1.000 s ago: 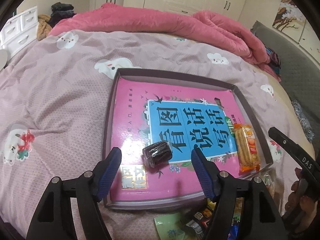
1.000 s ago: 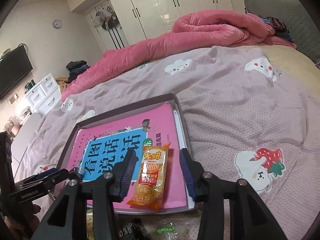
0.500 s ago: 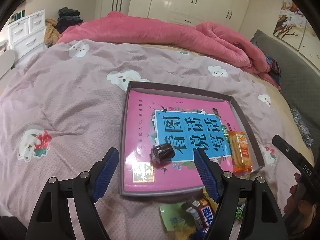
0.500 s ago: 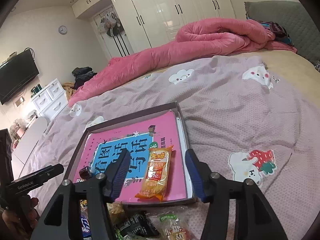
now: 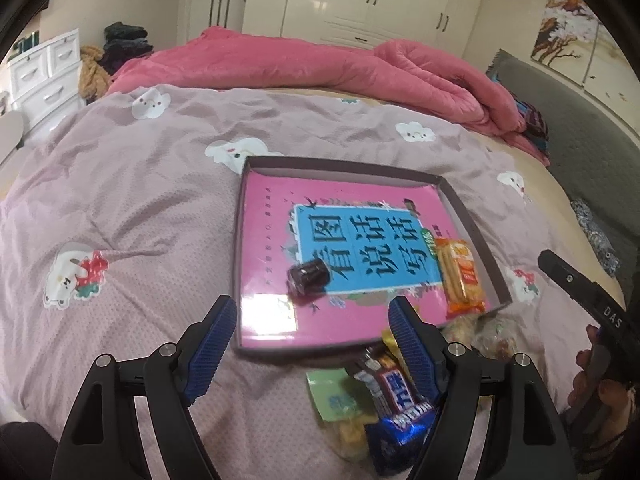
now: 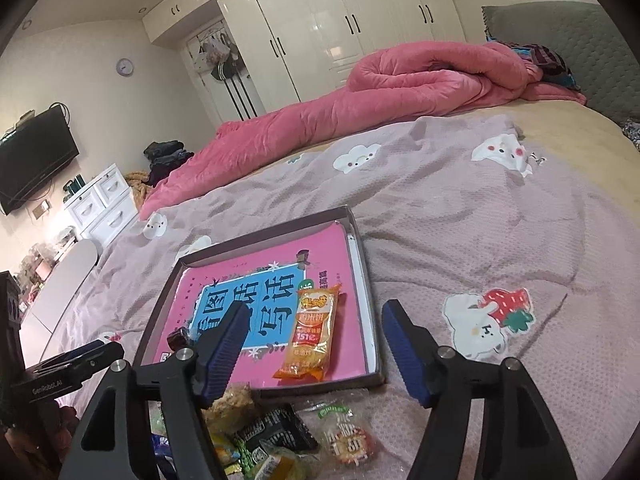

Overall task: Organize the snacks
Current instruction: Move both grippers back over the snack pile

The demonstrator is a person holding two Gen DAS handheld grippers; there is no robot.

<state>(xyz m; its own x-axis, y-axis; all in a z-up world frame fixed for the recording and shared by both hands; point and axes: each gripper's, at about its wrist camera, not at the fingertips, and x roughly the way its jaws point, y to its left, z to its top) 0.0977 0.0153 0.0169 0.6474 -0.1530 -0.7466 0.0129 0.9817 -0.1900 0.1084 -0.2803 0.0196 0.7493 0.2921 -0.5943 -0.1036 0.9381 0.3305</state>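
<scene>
A shallow box [image 5: 476, 216] with a pink and blue book cover inside lies on the bed; it also shows in the right wrist view [image 6: 360, 248]. In it are a small dark wrapped snack [image 5: 309, 276] [image 6: 178, 336] and an orange cracker pack [image 5: 460, 276] [image 6: 312, 332]. A pile of loose snacks [image 5: 384, 408] [image 6: 280, 436] lies on the blanket in front of the box. My left gripper [image 5: 310, 344] is open and empty, above the box's near edge. My right gripper [image 6: 314, 344] is open and empty, just before the orange pack.
The bed is covered by a mauve blanket [image 5: 128, 216] with cloud and bear prints. A rolled pink duvet [image 6: 400, 92] lies along the far side. White drawers [image 6: 104, 200] and wardrobes [image 5: 380, 4] stand beyond the bed.
Both grippers have pulled back and up from the box, still open. The snack pile in front of the box has come into view. The dark snack and orange pack stay in place.
</scene>
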